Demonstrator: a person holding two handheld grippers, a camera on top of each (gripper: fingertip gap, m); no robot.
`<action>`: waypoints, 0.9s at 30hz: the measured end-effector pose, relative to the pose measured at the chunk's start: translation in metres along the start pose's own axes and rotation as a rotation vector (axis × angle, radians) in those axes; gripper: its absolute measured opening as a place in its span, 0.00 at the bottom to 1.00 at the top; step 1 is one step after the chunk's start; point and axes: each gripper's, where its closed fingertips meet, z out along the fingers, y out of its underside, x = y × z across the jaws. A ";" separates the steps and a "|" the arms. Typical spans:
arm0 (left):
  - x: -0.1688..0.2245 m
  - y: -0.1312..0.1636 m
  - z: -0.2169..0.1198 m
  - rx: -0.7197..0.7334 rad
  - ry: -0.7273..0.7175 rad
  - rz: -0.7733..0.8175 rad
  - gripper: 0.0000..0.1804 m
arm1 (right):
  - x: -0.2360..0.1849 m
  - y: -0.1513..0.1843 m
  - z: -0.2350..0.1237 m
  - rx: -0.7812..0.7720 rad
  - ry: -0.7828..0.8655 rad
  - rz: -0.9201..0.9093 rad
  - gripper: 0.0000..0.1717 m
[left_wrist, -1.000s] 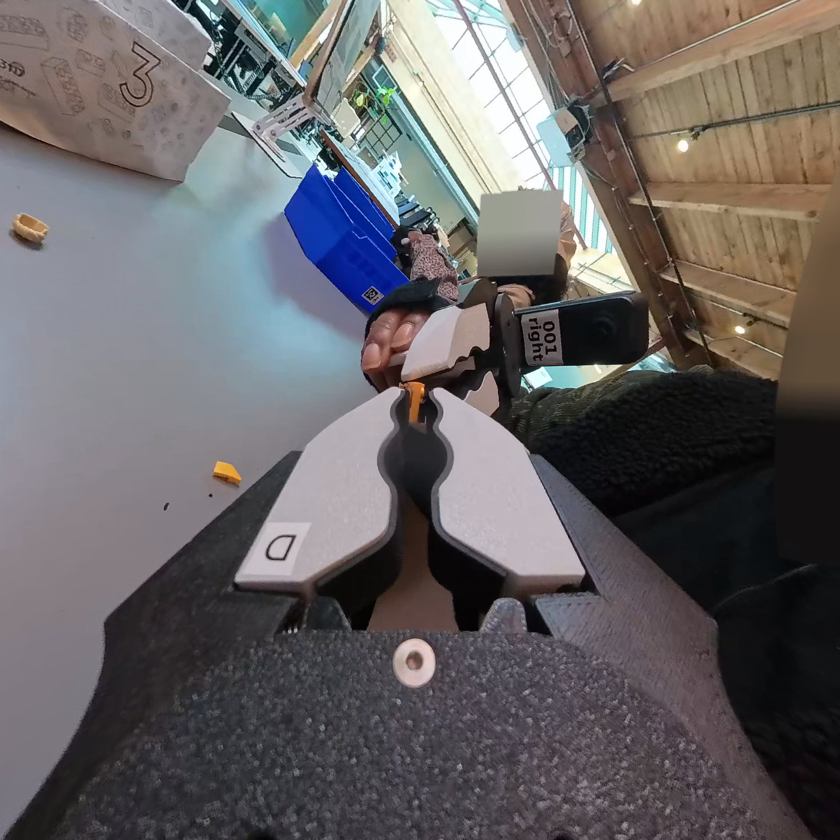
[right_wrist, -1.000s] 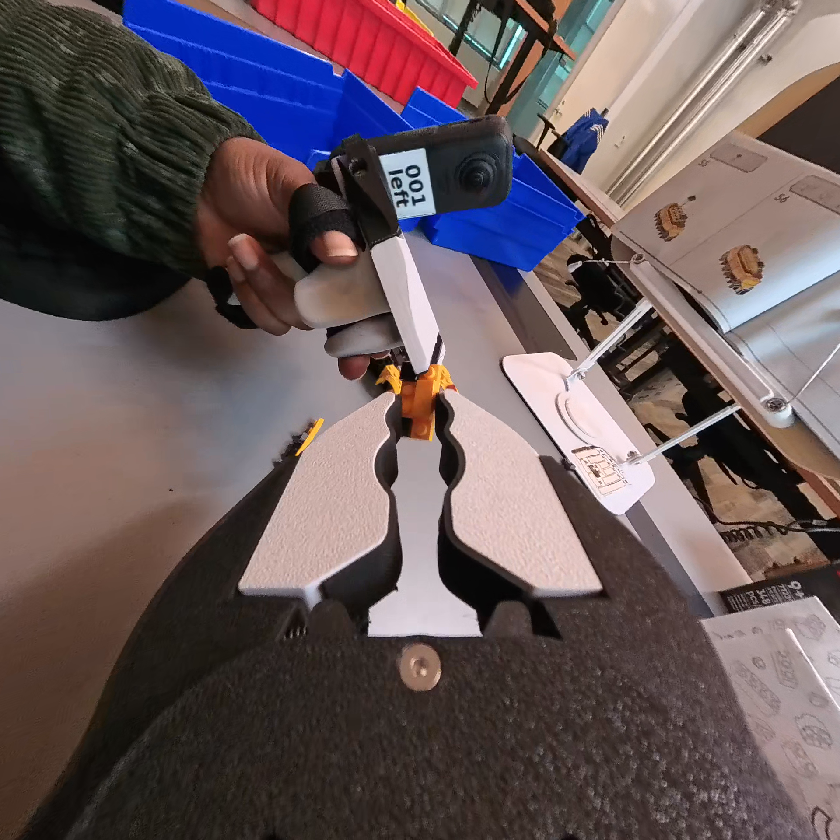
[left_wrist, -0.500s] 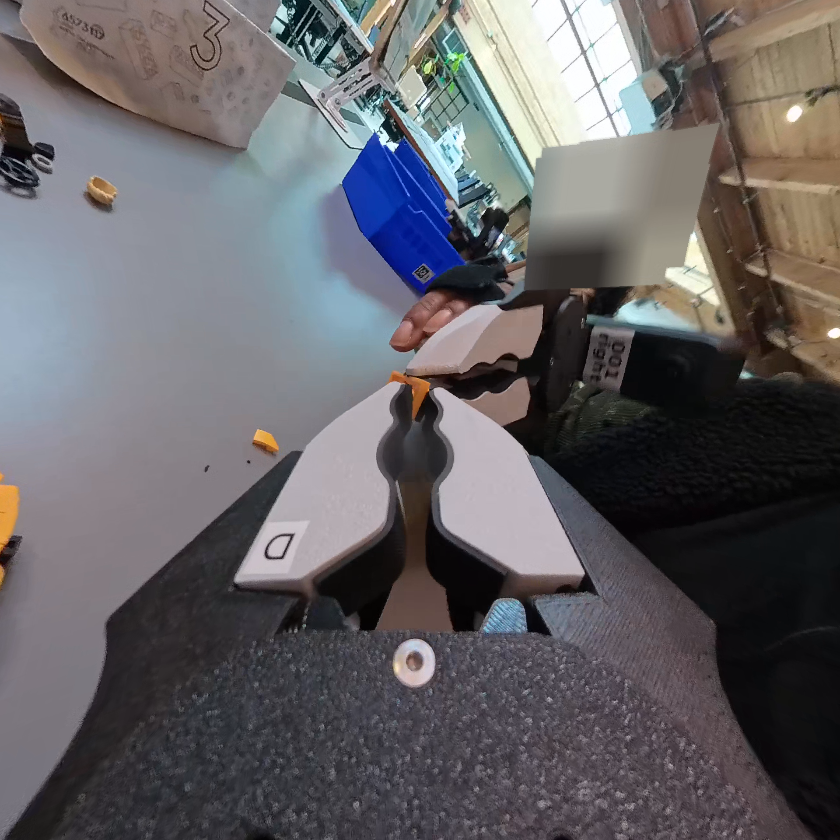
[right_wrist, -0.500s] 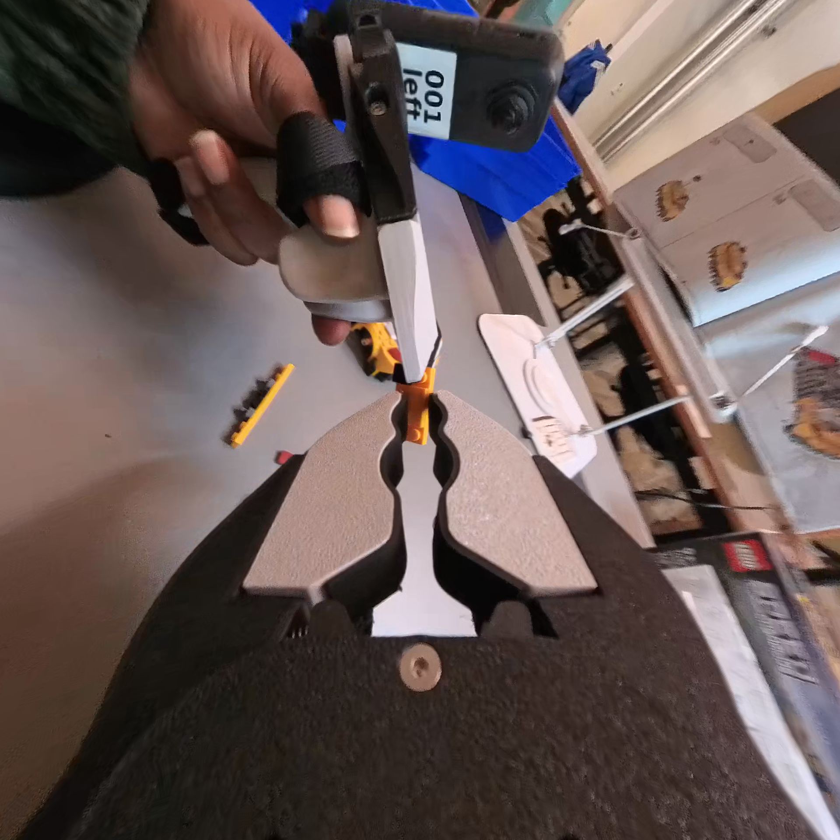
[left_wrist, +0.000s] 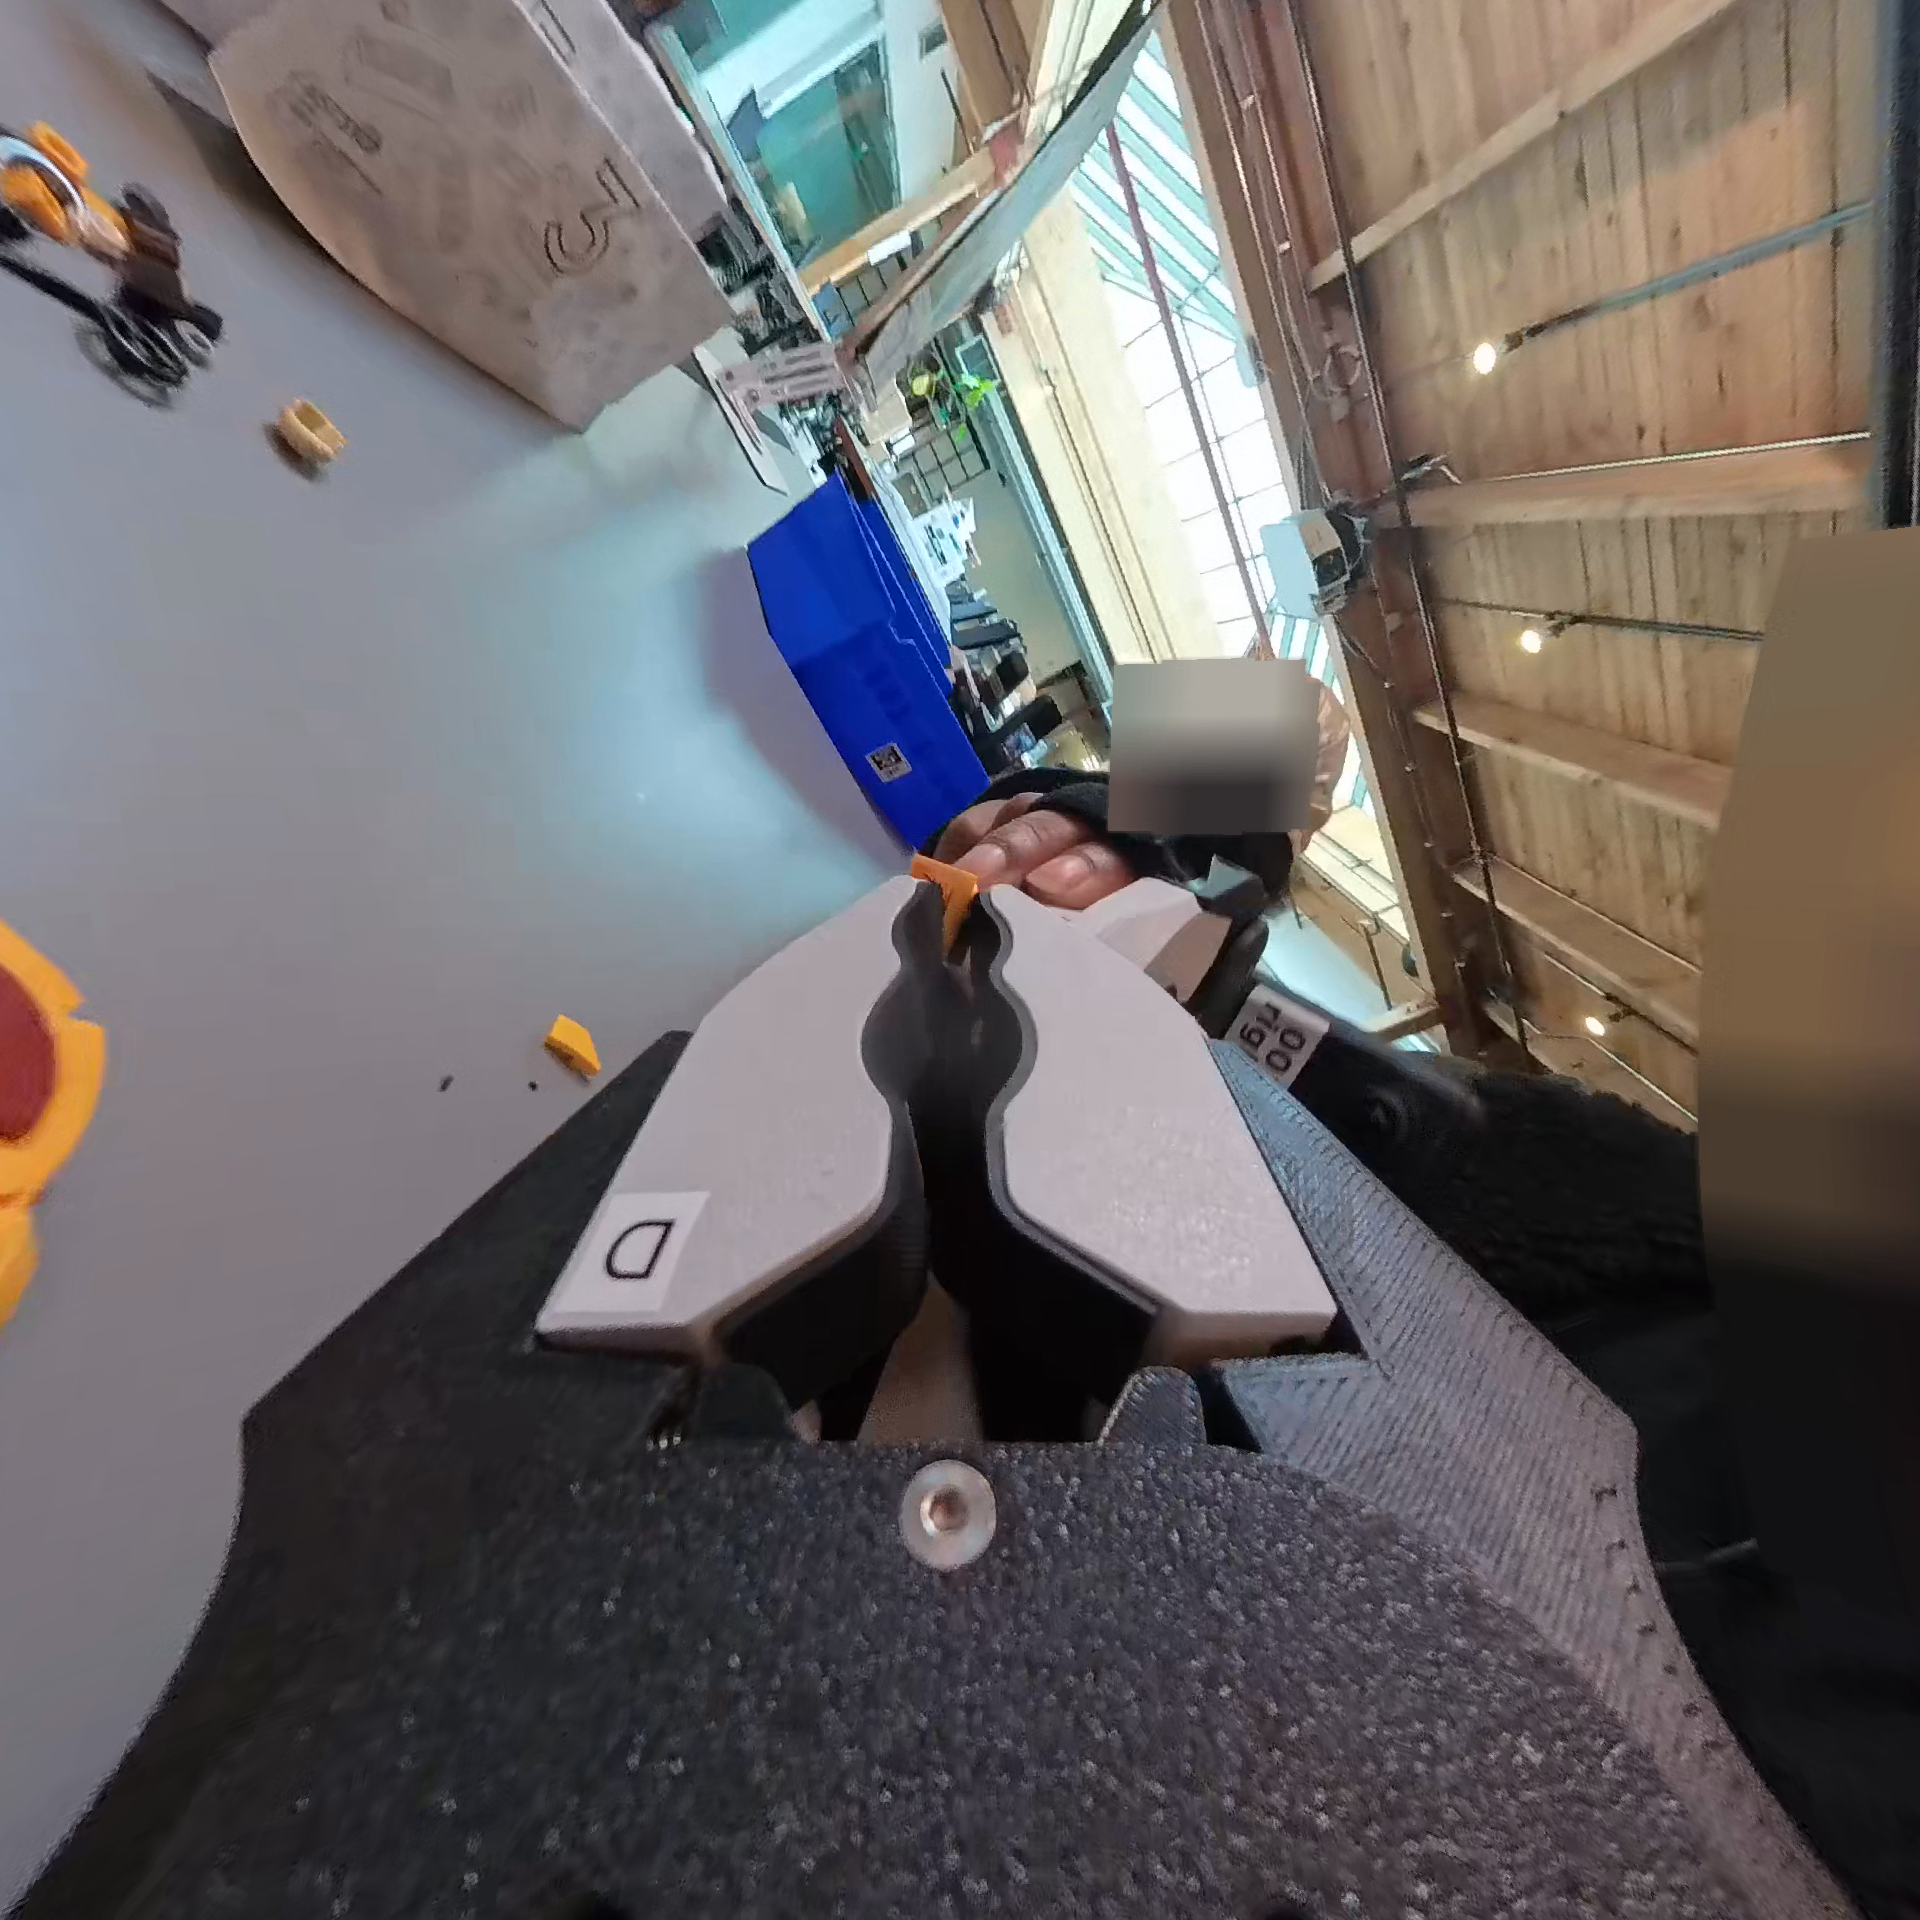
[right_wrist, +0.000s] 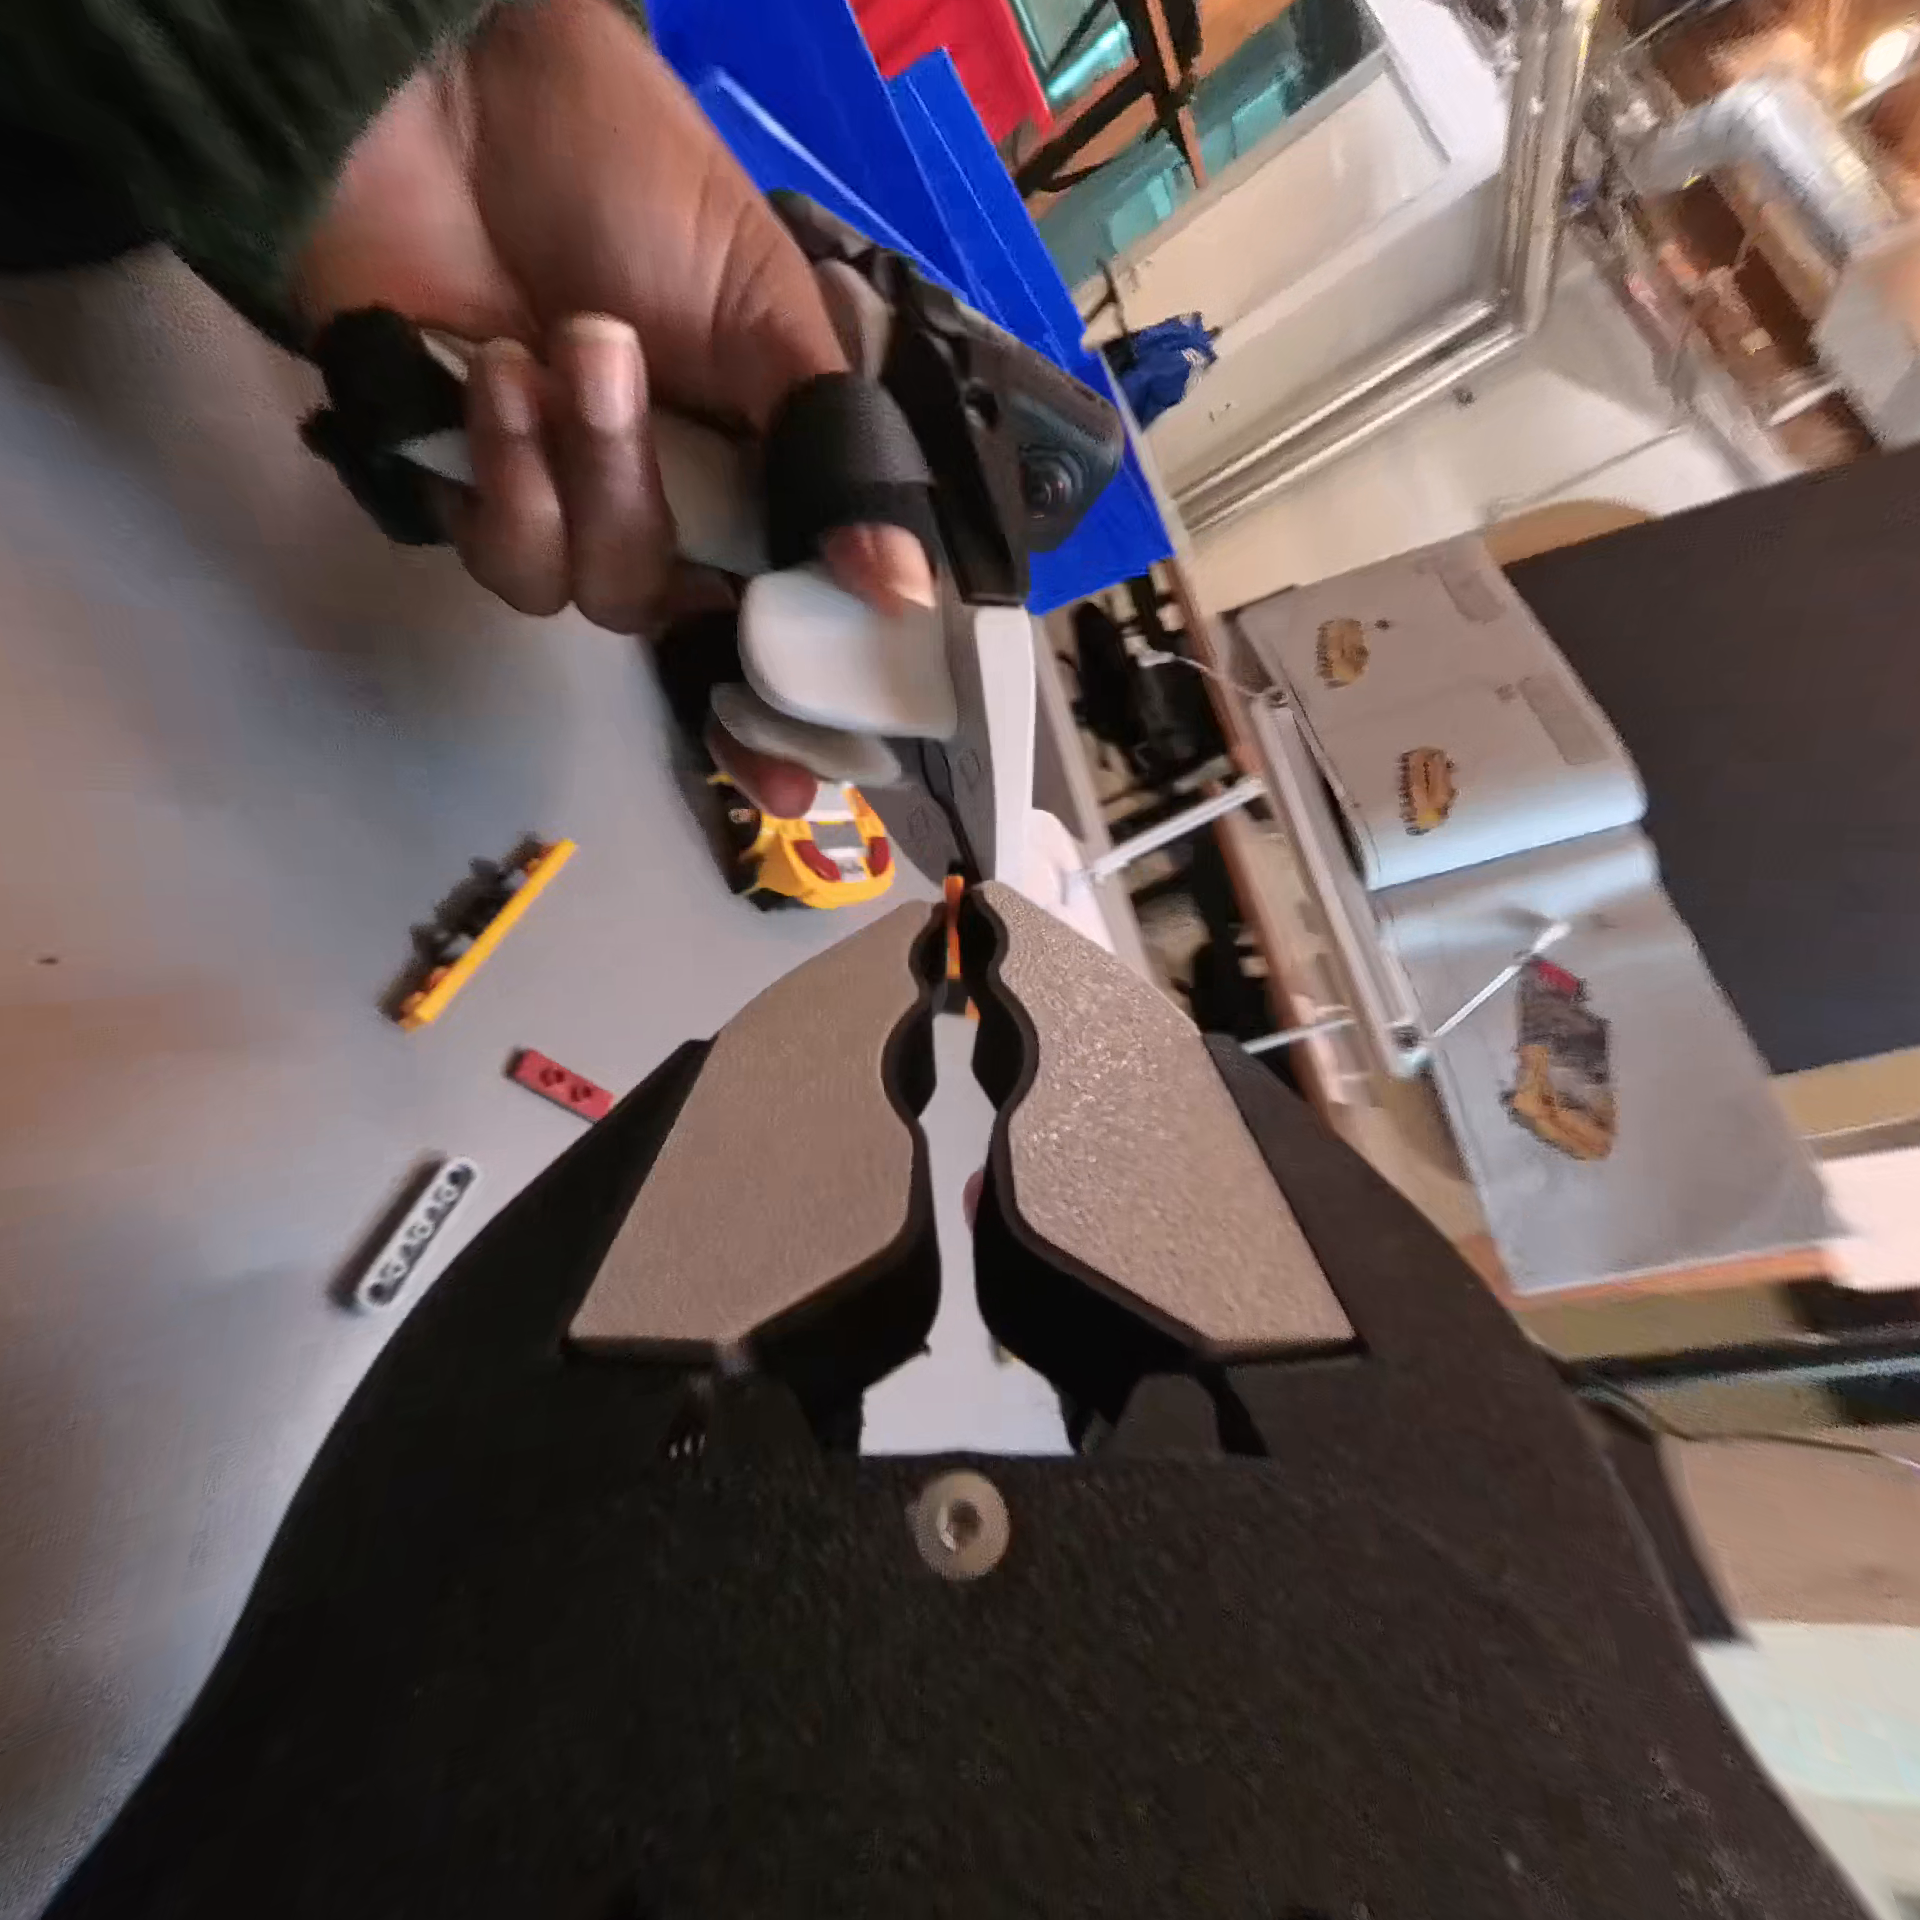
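Orange plastic is what both tools meet on: a small orange brick piece (left_wrist: 948, 902) sits pinched at the very tips of the left gripper (left_wrist: 945, 914), and the right gripper (right_wrist: 954, 925) has its own tips closed on a thin orange piece (right_wrist: 952, 940) just under the other tool's fingers, so the two seem to be gripping the same little assembly held up above the grey table (left_wrist: 312, 727). Whether it is one part or two clipped together I cannot tell. It looks light, stiff and rather slick, so I judge it prone to twist or pop out if squeezed near an edge; flat opposite faces are the place to hold it. Scattered about on the table lie a yellow toy car body (right_wrist: 810, 847), a yellow strip with black bits (right_wrist: 478, 930), a red plate (right_wrist: 561, 1083), a grey beam with holes (right_wrist: 410, 1231) and a loose orange wedge (left_wrist: 574, 1042). Blue bins (left_wrist: 873, 686) stand farther back.
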 end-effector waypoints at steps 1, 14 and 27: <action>-0.002 -0.004 -0.003 0.012 -0.015 0.014 0.03 | 0.001 0.000 -0.002 0.024 -0.040 0.056 0.01; -0.013 0.009 -0.001 -0.091 -0.079 0.086 0.03 | -0.026 0.043 0.015 -0.103 -0.260 0.396 0.17; -0.010 0.013 0.004 -0.068 0.001 -0.044 0.03 | -0.019 0.038 0.019 -0.111 -0.178 0.296 0.10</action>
